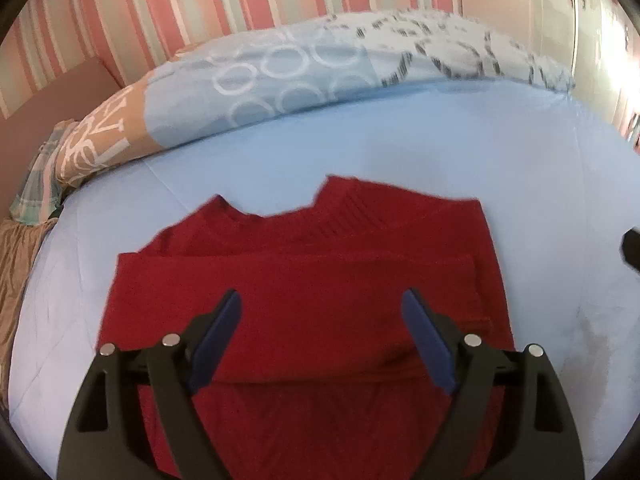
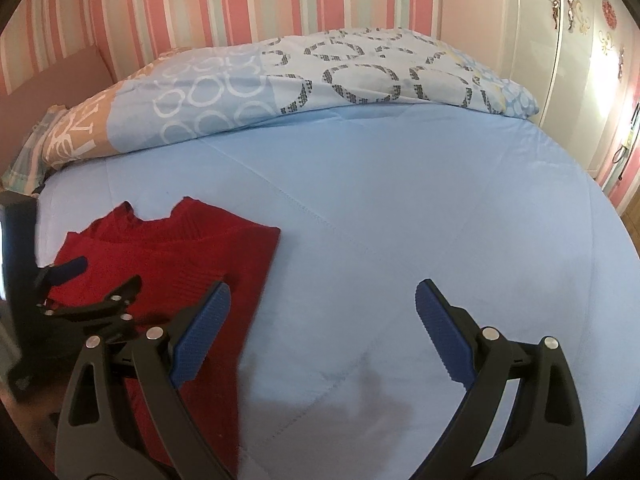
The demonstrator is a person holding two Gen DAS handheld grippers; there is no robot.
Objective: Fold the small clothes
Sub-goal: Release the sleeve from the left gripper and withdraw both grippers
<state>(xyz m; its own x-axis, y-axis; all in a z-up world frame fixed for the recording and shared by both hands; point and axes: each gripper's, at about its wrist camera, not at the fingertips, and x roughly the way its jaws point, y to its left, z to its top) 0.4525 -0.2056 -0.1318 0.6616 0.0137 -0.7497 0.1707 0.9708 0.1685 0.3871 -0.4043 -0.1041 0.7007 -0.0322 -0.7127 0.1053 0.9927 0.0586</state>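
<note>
A red knit sweater (image 1: 304,272) lies on the light blue bed sheet (image 1: 400,140), its sides folded in and its collar pointing away from me. My left gripper (image 1: 322,300) is open and empty, hovering over the sweater's middle. In the right wrist view the sweater (image 2: 168,264) lies at the left. My right gripper (image 2: 323,294) is open and empty, over bare sheet just right of the sweater's edge. The left gripper (image 2: 96,276) shows there above the sweater. A black part of the right gripper (image 1: 632,246) shows at the left view's right edge.
A patterned blue and tan duvet (image 2: 280,80) is bunched along the far side of the bed against the striped wall (image 2: 240,0). A white wardrobe (image 2: 560,40) stands at the right. A plaid cloth (image 1: 36,176) lies at the far left.
</note>
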